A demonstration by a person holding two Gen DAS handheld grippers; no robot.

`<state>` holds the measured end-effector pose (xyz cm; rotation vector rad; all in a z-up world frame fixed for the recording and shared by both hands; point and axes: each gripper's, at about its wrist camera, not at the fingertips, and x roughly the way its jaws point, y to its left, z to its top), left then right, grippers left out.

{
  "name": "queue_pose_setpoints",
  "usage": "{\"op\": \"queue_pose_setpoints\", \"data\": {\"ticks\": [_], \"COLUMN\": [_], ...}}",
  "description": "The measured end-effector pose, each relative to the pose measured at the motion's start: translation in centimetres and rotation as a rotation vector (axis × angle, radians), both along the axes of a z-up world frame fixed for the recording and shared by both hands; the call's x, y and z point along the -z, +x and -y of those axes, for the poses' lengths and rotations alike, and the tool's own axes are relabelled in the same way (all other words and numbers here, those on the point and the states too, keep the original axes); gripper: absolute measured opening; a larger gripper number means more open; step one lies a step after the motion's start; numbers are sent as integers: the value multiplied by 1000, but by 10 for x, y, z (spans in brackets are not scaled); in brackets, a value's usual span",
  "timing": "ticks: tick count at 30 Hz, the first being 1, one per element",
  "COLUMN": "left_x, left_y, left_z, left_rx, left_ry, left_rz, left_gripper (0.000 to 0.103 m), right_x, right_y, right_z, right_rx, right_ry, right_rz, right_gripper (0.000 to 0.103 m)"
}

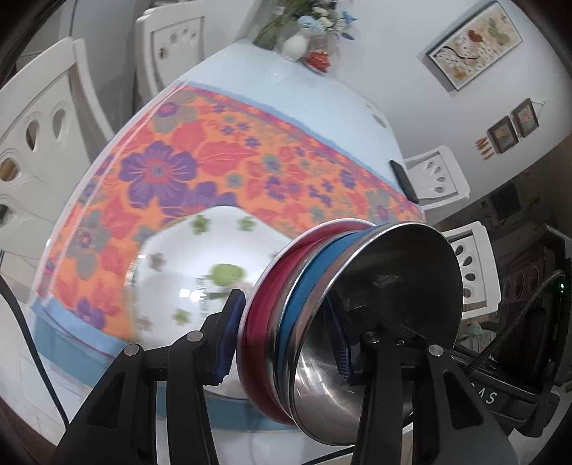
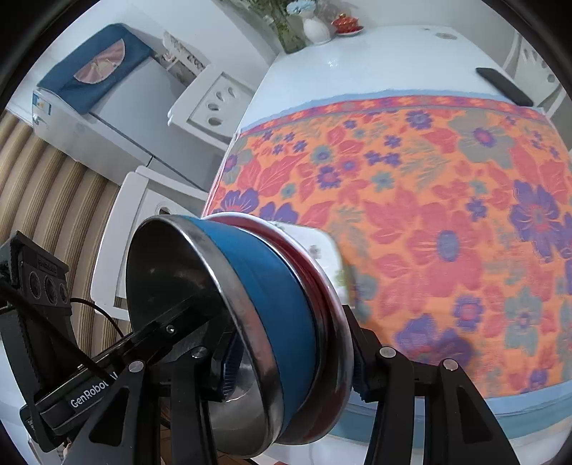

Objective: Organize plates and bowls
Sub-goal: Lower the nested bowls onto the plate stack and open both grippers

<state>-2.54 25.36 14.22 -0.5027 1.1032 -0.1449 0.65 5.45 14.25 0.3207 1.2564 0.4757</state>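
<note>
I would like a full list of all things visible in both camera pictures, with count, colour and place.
stack of bowls: one stack, steel with blue and red bands, tilted, clamped by both grippers
plate: one, white with green flowers, behind the stack
tablecloth: one, orange floral, on the white table
phone: one, black, table edge
vase: one, white, far end
chairs: several, white, around the table
left gripper: black, blue pads
right gripper: black, blue pads

The right gripper (image 2: 289, 361) clamps a tilted stack of nested bowls (image 2: 257, 314). Behind lies a floral tablecloth (image 2: 447, 214).
</note>
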Motion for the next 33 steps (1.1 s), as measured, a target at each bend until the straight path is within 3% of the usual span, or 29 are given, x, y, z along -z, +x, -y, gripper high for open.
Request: {"op": "queue_pose_setpoints", "data": {"ticks": [6,15,29,33], "left_x": [30,57,61,50], "left_y": [8,21,27,25], "left_z": [-32,-43,-52,-60], "left_rx": [22,67,71,59], "left_ry": [-14,-36,-51,-50], "left_rz": [-53,-101,-107,-65], "left_gripper": [40,41,41,40], "right_x": [27,53,57,51], "right_y": [4,13,29,31], "right_z": [-33,-42,-43,-38], "right_rx": [15,61,78,88], "right_ry": [-18,-44,-50,-26], "right_rz": [-63,-121,-128,-121], "right_gripper": [49,49,49,49]}}
